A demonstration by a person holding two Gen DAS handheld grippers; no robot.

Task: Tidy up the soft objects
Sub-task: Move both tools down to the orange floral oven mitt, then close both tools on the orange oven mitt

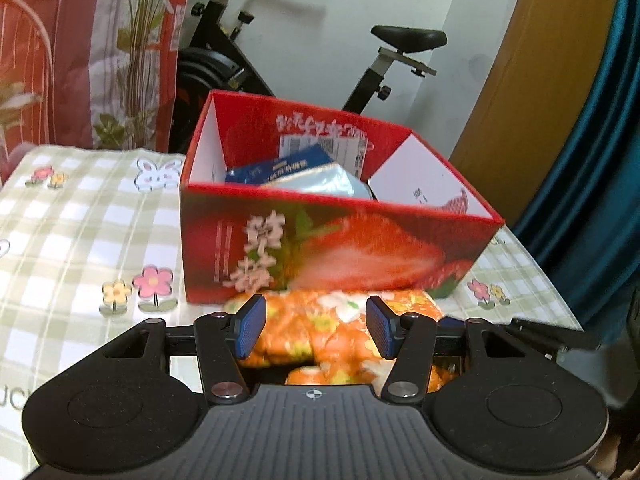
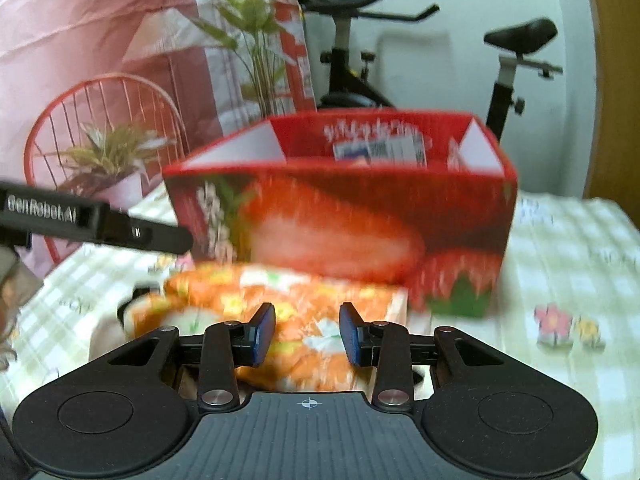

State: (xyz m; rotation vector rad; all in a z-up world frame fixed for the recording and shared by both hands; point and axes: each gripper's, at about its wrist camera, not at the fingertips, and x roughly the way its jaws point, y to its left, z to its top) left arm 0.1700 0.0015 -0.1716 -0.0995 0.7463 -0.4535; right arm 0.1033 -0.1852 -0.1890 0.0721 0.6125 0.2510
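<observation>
Two claws are in on this one, and both sit right over the same orange floral bundle (image 1: 320,332). The left claw (image 1: 316,330) stands about half open, its blue pads (image 1: 250,330) either side of the fabric with gaps showing, so it has hold of nothing as far as I can see. The right claw (image 2: 307,334) is narrower, pads (image 2: 264,334) fairly close together, and the cloth (image 2: 280,320) shows between them. Motion blur makes it hard to say whether they pinch it, but I see clear space on both sides, so I'd call it not gripping yet.

The bundle lies on the checked counter (image 1: 80,208), pressed up against the front wall of the red strawberry box (image 1: 320,248). That box already holds a couple of blue-and-white packets (image 1: 296,176), so my guess is the bundle goes in there too.

Tips for doing it well, just my take:
- sink both claws deeper before closing, since soft stuff slips out of a shallow pinch
- grab thick folds, not one loose layer
- lift together and high enough to clear the front rim of the box, or the box will get shoved back
- watch for trailing fabric snagging the rim

An exercise bike (image 1: 360,60) and a plant (image 2: 248,40) stand behind, well out of the way.
</observation>
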